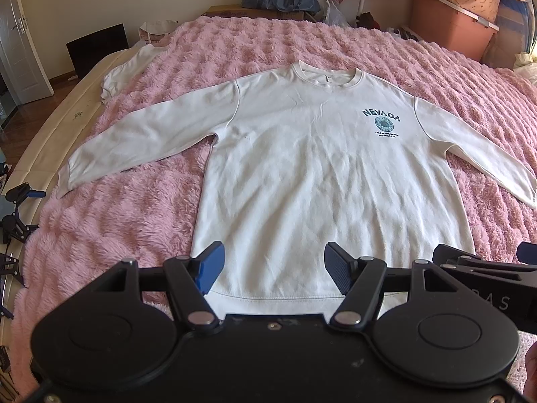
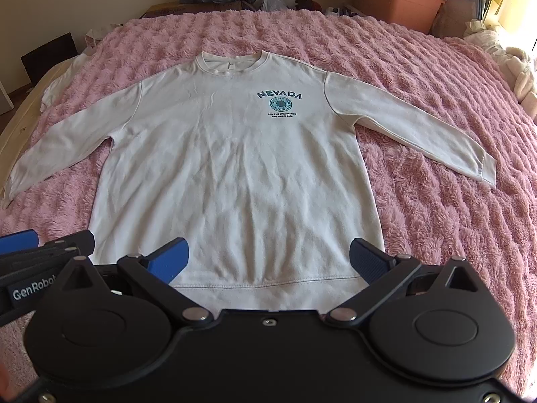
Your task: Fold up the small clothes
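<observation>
1. Lying flat and face up on a pink fluffy blanket (image 1: 268,43) — a white long-sleeved sweatshirt (image 1: 302,174) with a blue "NEVADA" print (image 1: 382,117), both sleeves spread out to the sides, collar pointing away, hem nearest the cameras.
2. Hovering side by side just over the hem band (image 2: 265,290): left gripper (image 1: 273,270) and right gripper (image 2: 268,262), fingers spread wide and gripping nothing.
3. Looking soft, light and limp — likely draping and sagging wherever unsupported, with the plush blanket probably dragging at it during any slide.
4. Offering firmer holds at the ribbed edges: right cuff (image 2: 486,171), collar (image 2: 231,63) and hem corners, probably better pinch points than the loose, lightly wrinkled chest cloth.
5. Waiting unfolded; folding not yet begun, judging by the open spread.
</observation>
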Demonstrator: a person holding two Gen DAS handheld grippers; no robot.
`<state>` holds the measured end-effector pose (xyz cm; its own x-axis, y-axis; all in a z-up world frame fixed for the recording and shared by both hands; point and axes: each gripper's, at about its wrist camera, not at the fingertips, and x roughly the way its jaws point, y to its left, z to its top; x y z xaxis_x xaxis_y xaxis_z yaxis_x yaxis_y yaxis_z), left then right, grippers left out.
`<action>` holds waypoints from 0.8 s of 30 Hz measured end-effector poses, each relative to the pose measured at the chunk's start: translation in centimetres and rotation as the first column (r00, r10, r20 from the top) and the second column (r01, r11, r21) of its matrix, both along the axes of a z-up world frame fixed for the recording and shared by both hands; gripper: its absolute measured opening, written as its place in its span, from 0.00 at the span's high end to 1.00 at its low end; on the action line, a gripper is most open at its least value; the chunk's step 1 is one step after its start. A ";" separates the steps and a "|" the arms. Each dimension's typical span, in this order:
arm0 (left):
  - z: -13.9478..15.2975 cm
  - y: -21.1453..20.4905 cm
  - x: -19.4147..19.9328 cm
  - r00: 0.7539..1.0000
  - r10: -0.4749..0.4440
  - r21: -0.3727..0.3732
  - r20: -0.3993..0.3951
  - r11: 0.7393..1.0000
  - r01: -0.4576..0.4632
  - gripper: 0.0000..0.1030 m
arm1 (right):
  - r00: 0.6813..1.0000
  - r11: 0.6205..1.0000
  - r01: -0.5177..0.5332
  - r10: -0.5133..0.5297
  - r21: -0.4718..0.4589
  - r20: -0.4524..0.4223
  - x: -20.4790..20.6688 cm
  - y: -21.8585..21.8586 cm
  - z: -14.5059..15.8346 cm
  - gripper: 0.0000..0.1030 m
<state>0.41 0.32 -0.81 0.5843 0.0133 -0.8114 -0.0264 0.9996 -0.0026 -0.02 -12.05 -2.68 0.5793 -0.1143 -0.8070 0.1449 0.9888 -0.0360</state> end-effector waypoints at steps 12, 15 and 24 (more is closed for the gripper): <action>-0.4 -0.5 0.8 1.000 -0.017 0.003 -0.013 1.000 0.017 0.33 | 1.000 1.000 0.006 -0.005 0.021 -0.011 0.5 -0.8 -0.2 0.00; -0.6 -0.8 1.3 1.000 -0.026 0.013 -0.014 1.000 0.026 0.33 | 1.000 0.999 0.003 -0.003 0.036 0.002 0.6 -1.2 -0.2 0.00; -1.4 -3.4 4.0 0.996 -0.094 0.010 -0.006 0.996 0.094 0.33 | 0.988 0.998 0.052 -0.058 0.043 0.145 1.0 -5.4 -0.2 0.00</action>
<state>4.38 -3.06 -2.22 0.5793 -0.0331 -0.8145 0.0673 0.9977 0.0073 1.01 -17.43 -2.90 0.6848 -0.1194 -0.7188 0.2001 0.9794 0.0279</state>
